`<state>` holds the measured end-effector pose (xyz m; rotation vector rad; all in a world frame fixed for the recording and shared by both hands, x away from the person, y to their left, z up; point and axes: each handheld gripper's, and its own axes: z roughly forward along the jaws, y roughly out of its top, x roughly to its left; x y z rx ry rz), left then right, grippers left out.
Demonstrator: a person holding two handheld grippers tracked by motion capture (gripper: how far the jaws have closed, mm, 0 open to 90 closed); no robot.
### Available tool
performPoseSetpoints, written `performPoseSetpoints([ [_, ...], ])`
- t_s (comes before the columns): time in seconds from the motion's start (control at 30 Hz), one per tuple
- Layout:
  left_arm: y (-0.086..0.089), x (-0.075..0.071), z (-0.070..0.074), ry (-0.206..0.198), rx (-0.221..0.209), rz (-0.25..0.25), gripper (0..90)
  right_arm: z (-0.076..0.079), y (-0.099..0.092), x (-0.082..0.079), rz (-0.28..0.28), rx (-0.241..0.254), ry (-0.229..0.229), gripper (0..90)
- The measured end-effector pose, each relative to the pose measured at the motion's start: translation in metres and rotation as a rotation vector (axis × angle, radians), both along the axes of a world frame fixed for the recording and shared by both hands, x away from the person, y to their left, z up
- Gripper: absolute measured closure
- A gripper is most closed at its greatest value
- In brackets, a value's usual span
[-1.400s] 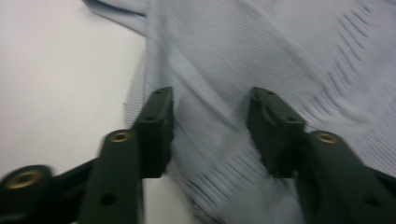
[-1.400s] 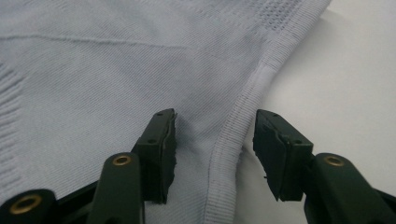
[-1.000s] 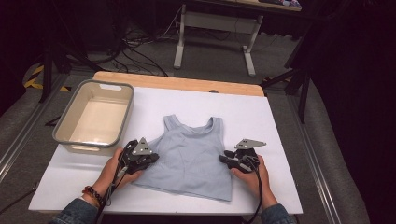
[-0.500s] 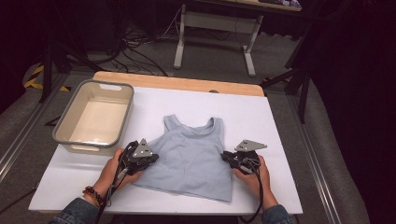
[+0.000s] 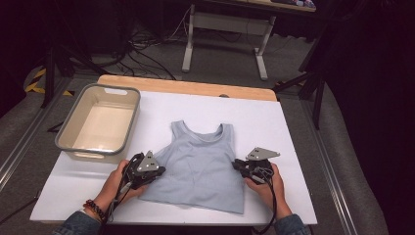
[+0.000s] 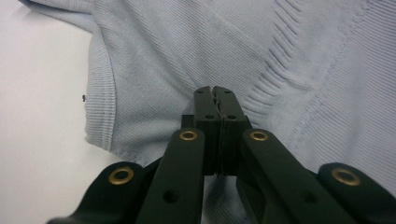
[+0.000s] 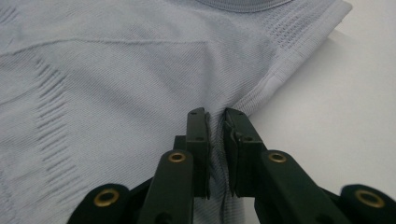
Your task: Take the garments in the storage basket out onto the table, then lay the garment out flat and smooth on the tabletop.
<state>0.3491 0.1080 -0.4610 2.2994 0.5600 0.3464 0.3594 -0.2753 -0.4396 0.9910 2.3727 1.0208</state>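
Pinching the light-blue tank top (image 5: 200,166) at both side edges: left gripper (image 6: 215,95) pressed together, right gripper (image 7: 215,116) clamping fabric.

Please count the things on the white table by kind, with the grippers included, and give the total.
Tank top, light blue: 1
Plastic tub, grey rim: 1
Grippers, black: 2, the left gripper and the right gripper
Total: 4

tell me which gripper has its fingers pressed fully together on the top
The left gripper: its fingers meet with no gap on the tank top. The right gripper shows a narrow slit holding fabric.
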Motion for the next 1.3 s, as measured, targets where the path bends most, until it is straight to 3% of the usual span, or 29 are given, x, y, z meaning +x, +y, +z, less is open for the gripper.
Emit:
performPoseSetpoints([
  [0.27,0.003,-0.005,-0.002,0.002,-0.008,-0.002,90.0,-0.001,0.005,0.003,0.018,-0.027,-0.009,80.5],
  [0.93,0.0,-0.006,0.001,-0.01,-0.002,-0.011,89.8,0.001,0.002,0.003,0.015,-0.015,-0.012,80.3],
  [1.23,-0.004,-0.005,0.009,-0.066,0.017,-0.026,88.4,0.002,-0.001,-0.002,0.0,-0.017,-0.028,79.9],
  [1.3,-0.002,-0.006,0.012,-0.078,-0.007,-0.028,87.4,0.004,-0.002,-0.003,-0.003,-0.017,-0.035,79.9],
])
